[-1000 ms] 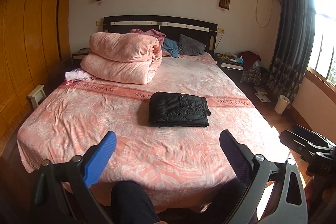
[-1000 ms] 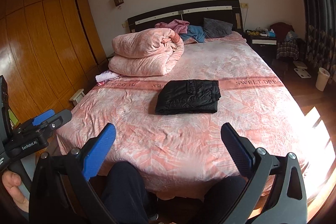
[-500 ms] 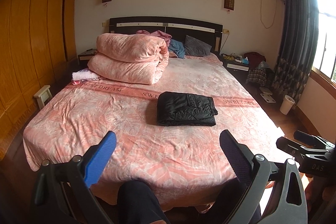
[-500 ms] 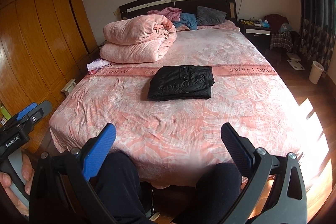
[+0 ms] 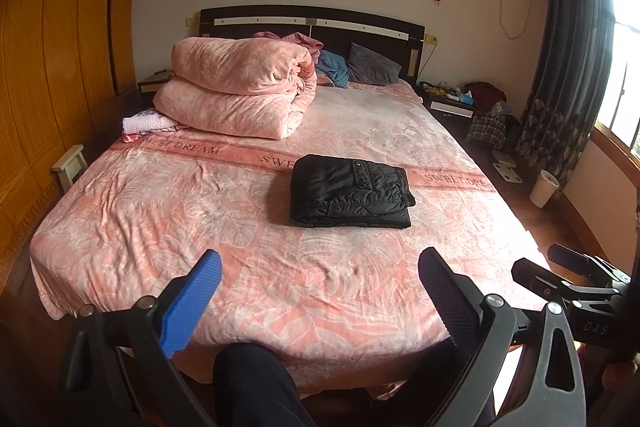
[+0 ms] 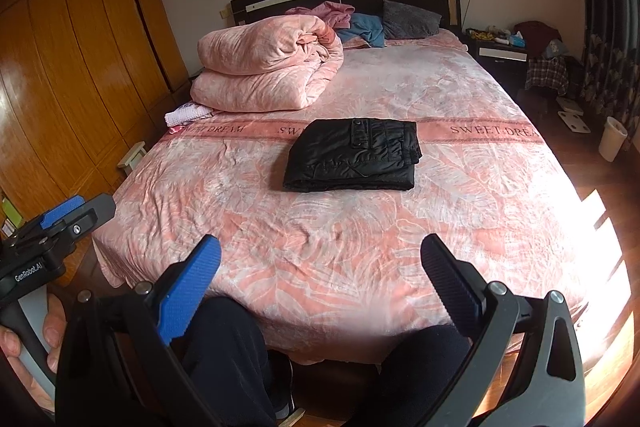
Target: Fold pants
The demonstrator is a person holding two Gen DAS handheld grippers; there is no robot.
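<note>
Black pants (image 5: 350, 191) lie folded into a compact rectangle in the middle of the pink bed (image 5: 160, 211); they also show in the right wrist view (image 6: 354, 155). My left gripper (image 5: 320, 285) is open and empty, held back over the foot of the bed, well short of the pants. My right gripper (image 6: 320, 273) is open and empty too, also behind the foot edge. The left gripper shows at the left edge of the right wrist view (image 6: 60, 223), and the right gripper at the right edge of the left wrist view (image 5: 576, 279).
A rolled pink quilt (image 5: 240, 91) lies at the back left of the bed, with pillows and clothes (image 5: 372, 69) by the headboard. A wooden wardrobe (image 6: 68, 75) lines the left wall. A nightstand (image 5: 450, 99), a white bin (image 5: 544, 187) and curtains stand at right. The person's legs (image 6: 228, 355) are below.
Both grippers have drifted slightly, shifting the views a little; the pants stay folded on the bed. Both grippers stay open and empty.
</note>
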